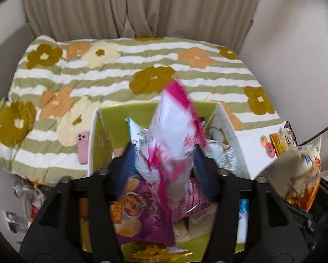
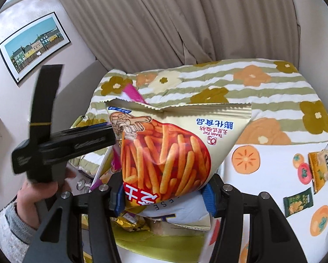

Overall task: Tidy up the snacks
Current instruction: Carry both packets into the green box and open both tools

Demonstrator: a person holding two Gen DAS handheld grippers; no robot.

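Pink phone (image 1: 83, 147) on floral quilt (image 1: 111, 74)

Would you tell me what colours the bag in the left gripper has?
White and pink, clearest in left wrist view.

Ahead of your claws, beige curtains (image 1: 142, 6) hang behind a bed with a flowered, green-striped quilt (image 1: 111, 74). Left of the right claw, a framed townscape picture (image 2: 33, 43) hangs on the pale wall (image 2: 80, 70).
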